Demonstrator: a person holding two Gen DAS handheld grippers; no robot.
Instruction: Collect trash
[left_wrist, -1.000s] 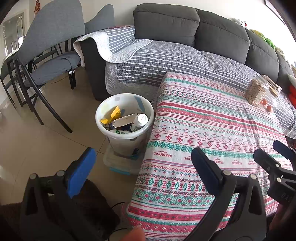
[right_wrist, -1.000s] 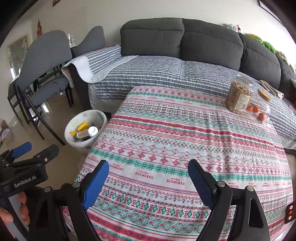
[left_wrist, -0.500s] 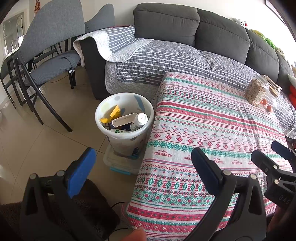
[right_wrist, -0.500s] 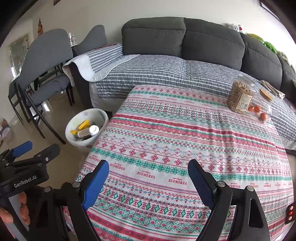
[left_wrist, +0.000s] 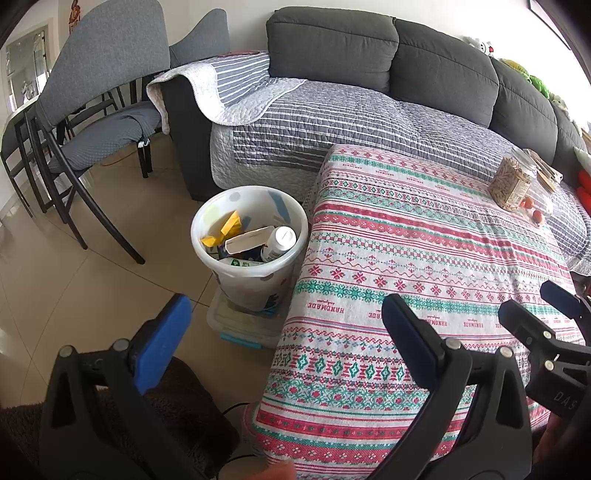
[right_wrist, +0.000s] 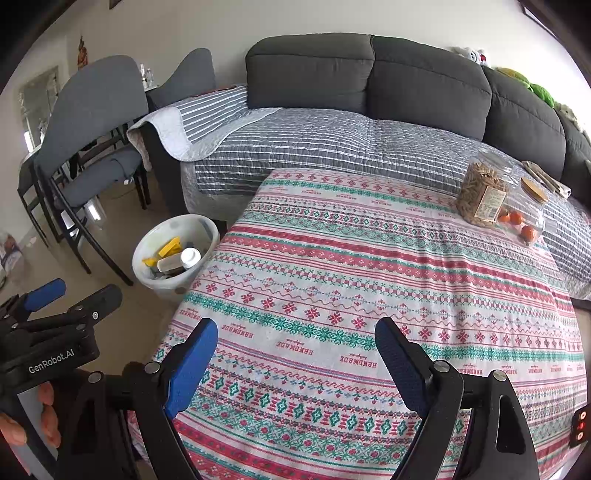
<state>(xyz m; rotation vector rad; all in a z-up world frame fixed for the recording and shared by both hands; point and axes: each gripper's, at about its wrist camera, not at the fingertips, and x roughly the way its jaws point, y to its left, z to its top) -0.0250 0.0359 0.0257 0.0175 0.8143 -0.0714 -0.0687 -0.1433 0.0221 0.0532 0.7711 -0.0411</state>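
Observation:
A white bin (left_wrist: 249, 254) stands on the floor at the table's left edge, also in the right wrist view (right_wrist: 173, 254). It holds a yellow wrapper (left_wrist: 225, 230), a white carton (left_wrist: 249, 240) and a white-capped bottle (left_wrist: 279, 242). My left gripper (left_wrist: 284, 334) is open and empty, above the table's near left corner, short of the bin. My right gripper (right_wrist: 295, 362) is open and empty over the near part of the patterned tablecloth (right_wrist: 369, 280). Each gripper shows in the other's view, the right (left_wrist: 546, 332) and the left (right_wrist: 62, 299).
A clear jar of sticks (right_wrist: 482, 194) and a clear container of oranges (right_wrist: 522, 218) stand at the table's far right. A grey sofa with a striped quilt (right_wrist: 332, 147) lies behind. Grey chairs (left_wrist: 92, 110) stand at left. A flat plastic box (left_wrist: 240, 325) lies under the bin.
Both grippers have stayed nearly still, open and empty. The views have shifted only very slightly.

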